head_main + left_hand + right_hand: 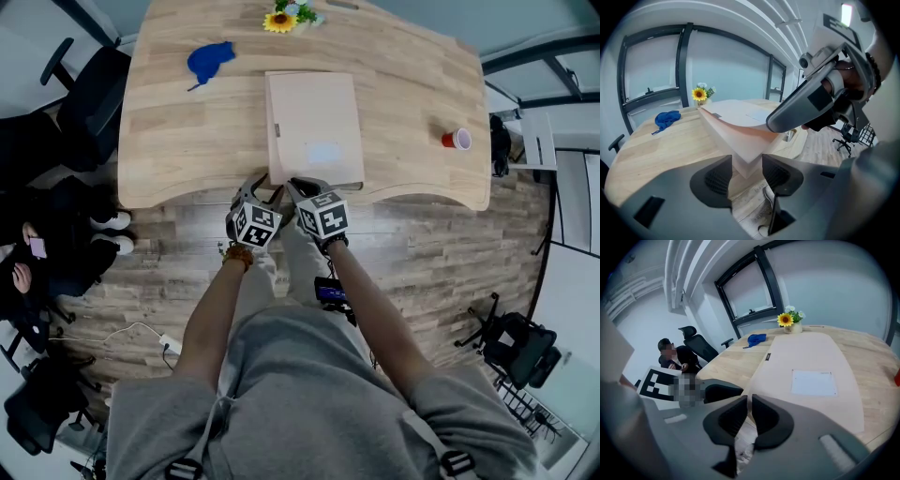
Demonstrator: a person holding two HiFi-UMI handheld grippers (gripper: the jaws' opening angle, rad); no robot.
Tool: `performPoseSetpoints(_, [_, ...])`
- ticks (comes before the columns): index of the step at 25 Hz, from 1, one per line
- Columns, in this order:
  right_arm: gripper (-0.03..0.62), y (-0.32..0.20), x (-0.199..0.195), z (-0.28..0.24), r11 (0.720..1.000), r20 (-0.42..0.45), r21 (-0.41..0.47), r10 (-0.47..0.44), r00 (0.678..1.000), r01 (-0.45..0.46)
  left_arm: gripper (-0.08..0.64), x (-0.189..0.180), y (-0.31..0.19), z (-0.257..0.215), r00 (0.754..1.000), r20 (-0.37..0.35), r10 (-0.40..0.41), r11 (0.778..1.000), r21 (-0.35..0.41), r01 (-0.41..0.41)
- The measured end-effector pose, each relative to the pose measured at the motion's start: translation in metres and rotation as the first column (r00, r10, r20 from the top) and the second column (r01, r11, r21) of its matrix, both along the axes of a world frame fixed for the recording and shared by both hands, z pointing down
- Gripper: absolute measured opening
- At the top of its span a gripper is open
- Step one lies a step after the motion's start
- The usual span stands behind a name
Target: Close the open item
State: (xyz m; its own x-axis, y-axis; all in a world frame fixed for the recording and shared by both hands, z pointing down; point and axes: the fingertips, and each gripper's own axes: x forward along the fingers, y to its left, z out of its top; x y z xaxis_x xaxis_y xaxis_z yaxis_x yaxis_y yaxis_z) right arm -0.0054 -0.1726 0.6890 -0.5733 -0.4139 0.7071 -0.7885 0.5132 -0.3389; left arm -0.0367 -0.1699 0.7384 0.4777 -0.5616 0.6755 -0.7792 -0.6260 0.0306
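Between the parted jaws of the left gripper [746, 171] sits the near corner of the pale pink box [736, 126], apparently unpinched. Just beside it, the right gripper [749, 414], jaws almost together and empty, lies over the lid [806, 357]. The lid looks nearly down; final seating is probably left.

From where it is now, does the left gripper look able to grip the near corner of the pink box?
Probably yes. The left gripper has its jaws apart, with the corner of the pink box already between them and seemingly not yet pressed. Nothing else lies in that gap.
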Motion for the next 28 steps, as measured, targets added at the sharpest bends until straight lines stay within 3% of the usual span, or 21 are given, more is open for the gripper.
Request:
performPoseSetpoints(20, [0.051, -0.008, -0.008, 0.014, 0.984, 0.048, -0.174, 0.049, 0.998, -0.04, 0.196, 0.002, 0.003, 0.005, 1.0, -0.027, 0.003, 0.999, -0.042, -0.004])
performPoseSetpoints(23, [0.054, -0.009, -0.008, 0.017, 0.975, 0.089, -0.216, 0.076, 0.993, -0.056, 0.146, -0.013, 0.008, 0.006, 0.989, -0.122, -0.081, 0.992, -0.108, 0.068])
performPoseSetpoints(25, [0.055, -0.008, -0.009, 0.018, 0.97, 0.11, -0.237, 0.086, 0.99, -0.058, 0.144, -0.038, 0.009, -0.001, 0.963, -0.191, -0.191, 0.975, -0.148, 0.164])
performPoseSetpoints(28, [0.058, -0.008, -0.009, 0.019, 0.969, 0.114, -0.241, 0.084, 0.99, -0.055, 0.141, -0.072, -0.007, -0.025, 0.917, -0.251, -0.311, 0.949, -0.138, 0.284])
